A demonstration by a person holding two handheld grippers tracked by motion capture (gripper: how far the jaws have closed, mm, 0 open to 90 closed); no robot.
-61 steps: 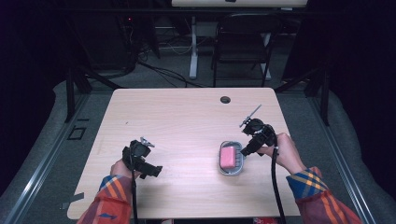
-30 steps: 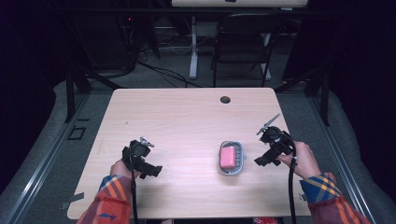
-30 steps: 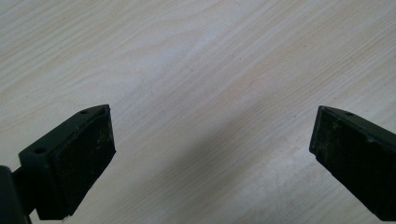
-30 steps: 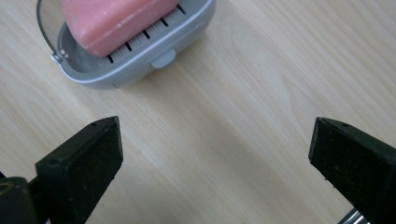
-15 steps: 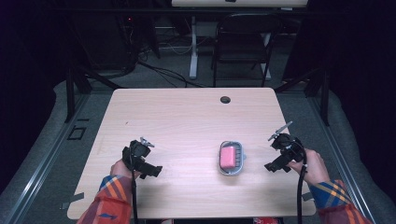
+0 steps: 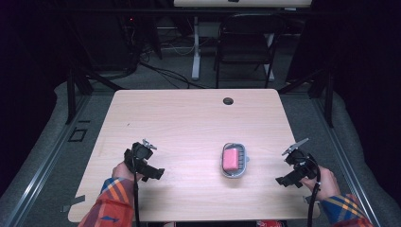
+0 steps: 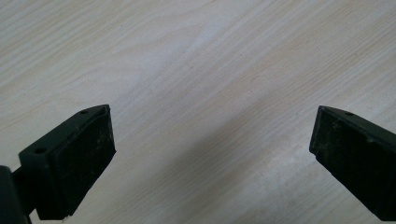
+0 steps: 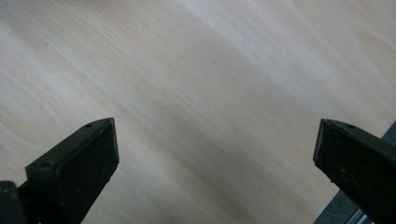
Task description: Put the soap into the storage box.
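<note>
soap dish (image 6: pixel 234 160) lies between left tool (image 6: pixel 152 172) and right tool (image 6: pixel 285 180).

A light wooden table (image 6: pixel 189 123) fills the middle of the frame. A small grey tray (image 6: pixel 234 160) sits right of centre in the lower half, with a pink block (image 6: pixel 231 159) inside it. The left gripper (image 6: pixel 143 163) is at lower left, the right gripper (image 6: pixel 295 171) at lower right by the table's edge. A round black hole (image 6: pixel 228 100) lies near the table's upper edge, and a dark folding chair (image 6: pixel 246 47) stands above it.
</note>
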